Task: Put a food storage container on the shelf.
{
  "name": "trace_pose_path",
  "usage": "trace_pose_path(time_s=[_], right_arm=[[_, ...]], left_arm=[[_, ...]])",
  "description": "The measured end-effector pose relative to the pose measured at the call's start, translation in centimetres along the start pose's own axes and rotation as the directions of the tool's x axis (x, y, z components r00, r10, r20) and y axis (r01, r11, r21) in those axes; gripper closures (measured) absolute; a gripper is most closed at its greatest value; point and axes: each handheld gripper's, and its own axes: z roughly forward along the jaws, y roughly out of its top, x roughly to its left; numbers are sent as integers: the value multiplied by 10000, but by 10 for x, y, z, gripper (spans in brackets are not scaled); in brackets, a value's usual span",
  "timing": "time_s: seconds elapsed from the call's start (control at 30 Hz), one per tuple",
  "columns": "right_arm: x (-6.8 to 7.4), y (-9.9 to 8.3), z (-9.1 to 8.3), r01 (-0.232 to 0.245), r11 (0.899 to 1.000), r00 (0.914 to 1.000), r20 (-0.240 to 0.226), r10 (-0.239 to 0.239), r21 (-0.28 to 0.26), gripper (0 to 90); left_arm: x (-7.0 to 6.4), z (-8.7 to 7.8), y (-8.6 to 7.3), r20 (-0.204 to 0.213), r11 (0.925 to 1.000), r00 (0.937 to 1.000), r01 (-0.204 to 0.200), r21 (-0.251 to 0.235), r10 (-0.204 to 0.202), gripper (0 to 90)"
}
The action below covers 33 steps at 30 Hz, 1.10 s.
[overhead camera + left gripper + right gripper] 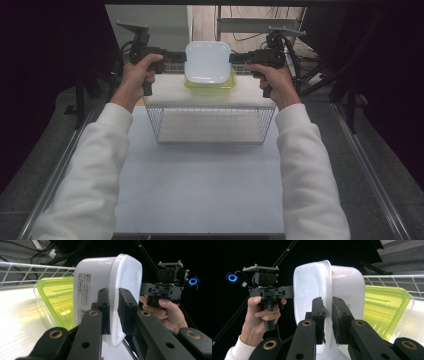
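Your left tool (176, 56) pinches the left rim of the white container (208, 61), held up just above the green-lidded box (210, 83) on the white shelf (165, 95) over the wire basket (210, 125). If you pull unevenly, I judge the thin lip could slip out and the container drop onto the box. Its side label (82, 296) carries print too small to read. Your right tool (239, 58) clamps the opposite rim likewise.
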Motion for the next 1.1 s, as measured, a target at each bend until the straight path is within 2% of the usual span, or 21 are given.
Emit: trace_pose_path(time_s=[0.2, 0.4, 0.77, 0.9, 0.93, 0.97, 1.1], right_arm=[[-6, 1, 1, -280, 9996, 9996, 76, 281, -86, 798], [-15, 3, 3, -756, 9968, 9971, -88, 754, -271, 796], [-32, 3, 12, -1668, 9842, 9859, -261, 1656, -587, 766], [-38, 2, 14, -2083, 9753, 9776, -467, 2052, -736, 756], [-40, 2, 15, -2061, 9759, 9781, -438, 2033, -722, 753], [-41, 1, 17, -2242, 9717, 9741, -476, 2211, -745, 745], [-45, 1, 19, -2259, 9707, 9738, -470, 2227, -815, 737]], left_arm=[[5, 7, 0, -194, 9996, 9995, 240, 127, -237, 805], [10, 10, 3, -20, 9982, 9982, 606, -36, -606, 805], [25, 17, 7, 183, 9873, 9883, 1521, -454, -1514, 794], [30, 20, 8, 174, 9851, 9864, 1639, -514, -1632, 786], [33, 21, 8, 125, 9847, 9860, 1664, -515, -1660, 784], [34, 21, 8, 121, 9843, 9858, 1681, -536, -1677, 780], [35, 22, 8, 97, 9837, 9857, 1683, -630, -1681, 775]])
